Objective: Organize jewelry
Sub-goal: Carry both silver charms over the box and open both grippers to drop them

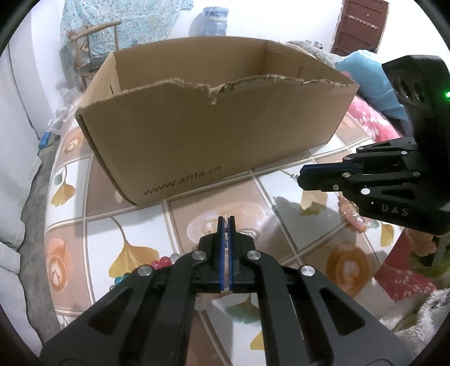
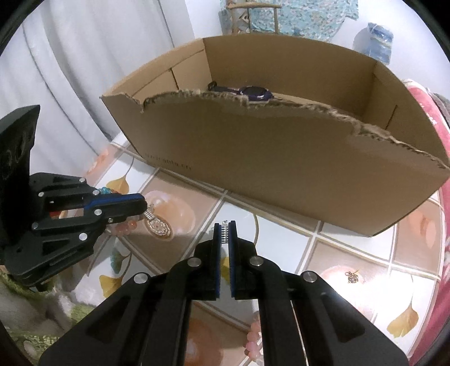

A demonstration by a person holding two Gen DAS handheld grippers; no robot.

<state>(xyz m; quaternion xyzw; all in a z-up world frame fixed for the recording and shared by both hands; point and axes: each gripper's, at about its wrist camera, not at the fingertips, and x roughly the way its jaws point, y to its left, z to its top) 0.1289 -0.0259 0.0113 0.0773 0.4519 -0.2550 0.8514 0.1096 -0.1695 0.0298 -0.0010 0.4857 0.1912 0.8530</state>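
You have both tools pinching jewelry clear of the tiled table (image 1: 284, 183), the left gripper (image 2: 144, 207) clamped on an oval pendant (image 2: 158, 227) and the right gripper (image 2: 224, 225) on a small silver spring-like clasp (image 2: 224, 233), ready for the cardboard box (image 2: 281, 157) just ahead

Behind your tiled tabletop (image 1: 180, 214) you have a water jug (image 1: 211, 21), a wooden chair (image 1: 92, 36) under turquoise cloth, and a brown door (image 1: 360, 28).
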